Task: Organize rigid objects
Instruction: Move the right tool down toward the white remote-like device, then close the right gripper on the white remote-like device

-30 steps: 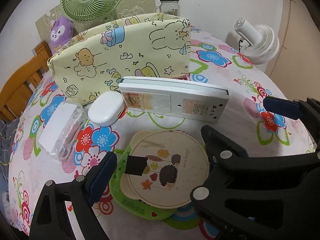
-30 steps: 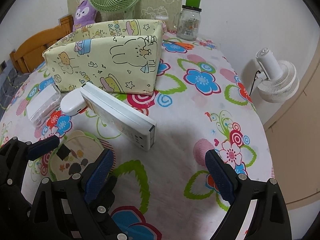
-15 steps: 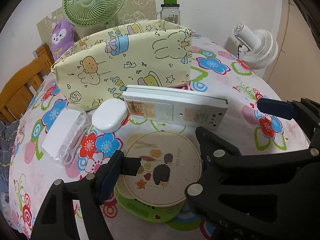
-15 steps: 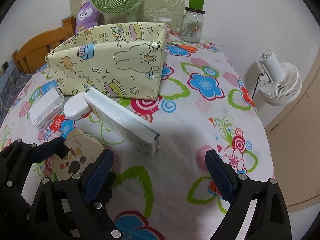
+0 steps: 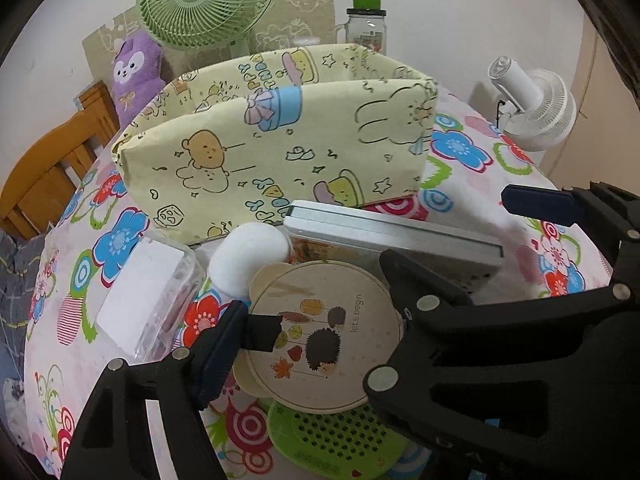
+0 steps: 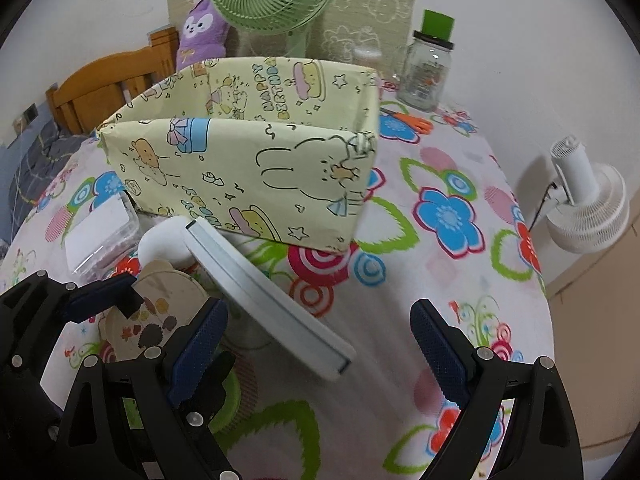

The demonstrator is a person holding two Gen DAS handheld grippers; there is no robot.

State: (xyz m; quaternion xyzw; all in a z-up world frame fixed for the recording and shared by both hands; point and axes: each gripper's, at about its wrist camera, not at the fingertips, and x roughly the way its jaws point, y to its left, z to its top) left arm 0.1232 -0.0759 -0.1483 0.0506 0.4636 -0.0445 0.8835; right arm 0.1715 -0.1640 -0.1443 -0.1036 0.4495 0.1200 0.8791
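Note:
My left gripper (image 5: 320,320) is shut on a round beige tin (image 5: 320,336) with a hedgehog picture, raised above a green perforated mat (image 5: 332,436). Its left pad touches the tin's rim; its right pad is hidden behind the right gripper's finger. My right gripper (image 6: 320,332) stands open, close beside it, with the near end of a flat white slab (image 6: 272,304) between its fingers, untouched. A white oval case (image 5: 252,256) and a clear plastic box (image 5: 140,300) lie left of the slab. Behind them stands an open yellow cartoon-print box (image 5: 280,140).
The round table wears a flowered cloth (image 6: 448,216). At the back are a green fan (image 5: 204,0), a purple plush (image 5: 132,76), a green-lidded jar (image 6: 428,72) and orange scissors (image 6: 408,120). A white fan (image 6: 584,204) stands off the right edge, a wooden chair (image 5: 52,172) on the left.
The left gripper closed on the round tin and lifted it off the green mat. Both grippers moved forward toward the yellow box.

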